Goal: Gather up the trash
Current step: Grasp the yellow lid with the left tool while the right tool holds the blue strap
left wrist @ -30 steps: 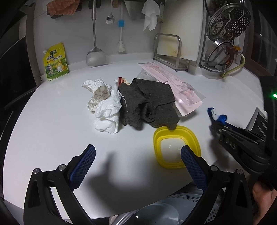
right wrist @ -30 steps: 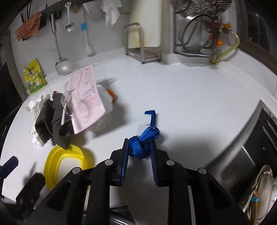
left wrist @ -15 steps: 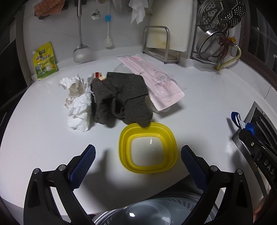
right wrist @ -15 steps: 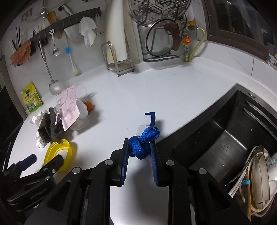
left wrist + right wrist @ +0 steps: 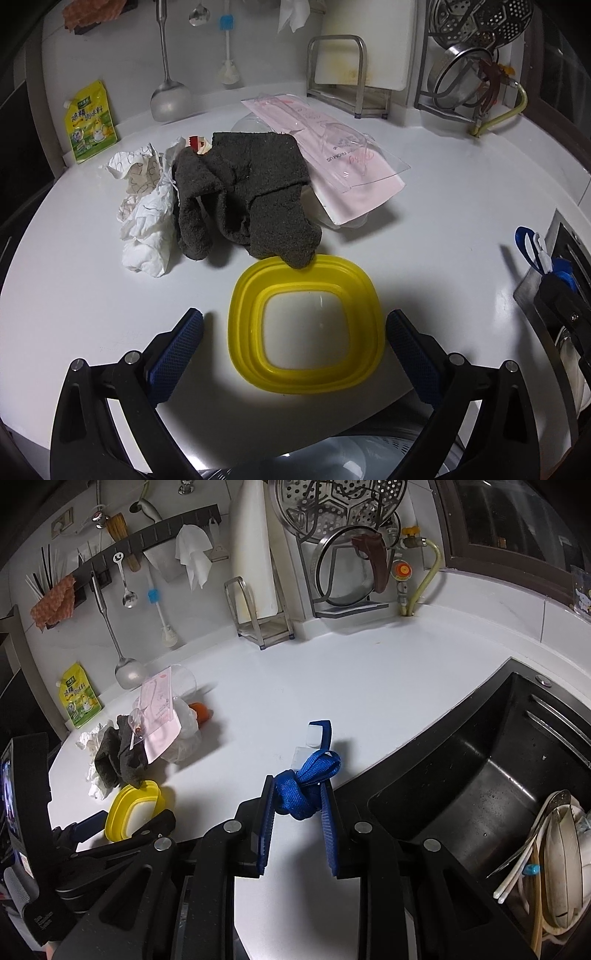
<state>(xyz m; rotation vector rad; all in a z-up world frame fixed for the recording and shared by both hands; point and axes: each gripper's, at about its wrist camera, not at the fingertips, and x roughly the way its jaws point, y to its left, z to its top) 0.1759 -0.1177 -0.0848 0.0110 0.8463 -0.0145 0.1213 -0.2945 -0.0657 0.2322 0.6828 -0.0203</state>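
My left gripper (image 5: 295, 323) is open, and its blue pads straddle the near half of a yellow-rimmed lid (image 5: 243, 317) lying flat on the white counter (image 5: 443, 229). Behind the lid lies the trash heap. It holds a dark grey cloth (image 5: 243, 195) whose tip drapes onto the rim, crumpled white paper (image 5: 147, 221), and a pink plastic package (image 5: 332, 155). My right gripper (image 5: 297, 788) is shut on a knotted blue strap (image 5: 314, 771) with a white clip, held above the counter edge beside the black sink (image 5: 480, 775). The strap (image 5: 532, 247) also shows at the right edge of the left wrist view.
A yellow-green pouch (image 5: 90, 122), hanging utensils and a cutting-board rack (image 5: 347, 74) line the back wall. A steamer rack (image 5: 343, 554) stands at the back right. Dishes (image 5: 561, 856) fill the sink's near end. A grey round container (image 5: 314, 461) sits below the counter edge.
The left gripper has shifted right and closer, so the yellow lid now lies between its pads. The right gripper swung right to the sink edge with the strap, then held still.
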